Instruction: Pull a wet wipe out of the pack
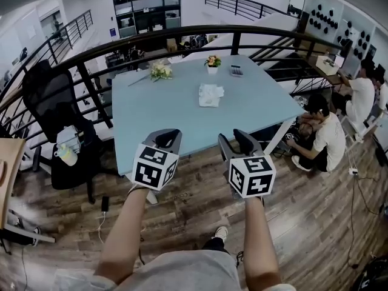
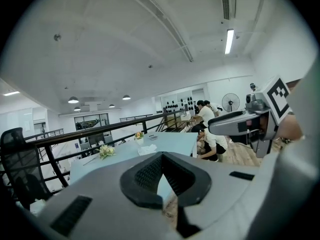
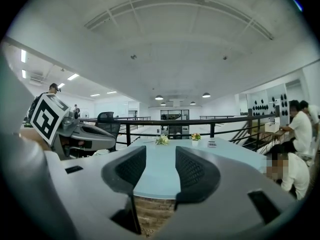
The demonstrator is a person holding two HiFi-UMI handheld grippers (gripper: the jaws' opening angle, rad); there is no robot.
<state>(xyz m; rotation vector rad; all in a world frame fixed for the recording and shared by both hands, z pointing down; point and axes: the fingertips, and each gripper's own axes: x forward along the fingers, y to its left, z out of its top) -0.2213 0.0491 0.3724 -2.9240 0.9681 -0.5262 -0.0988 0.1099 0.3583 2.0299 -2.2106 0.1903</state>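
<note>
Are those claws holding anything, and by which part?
Nothing is held. On the right gripper the jaws stand apart, empty; on the left gripper they meet at the tips on nothing. The white wipe pack lies on the pale blue table.

The person is wearing a pale grey short-sleeved top point(image 1: 182, 273), dark trousers point(image 1: 212, 245) and a light shoe point(image 1: 221, 233). The left gripper point(image 1: 168, 137) and right gripper point(image 1: 237, 139) are both showing smooth grey shells with black ribbed pads point(image 3: 192, 172) lining the jaws. Behind the jaws, each is carrying a white cube point(image 1: 154, 167) printed with black square markers.
</note>
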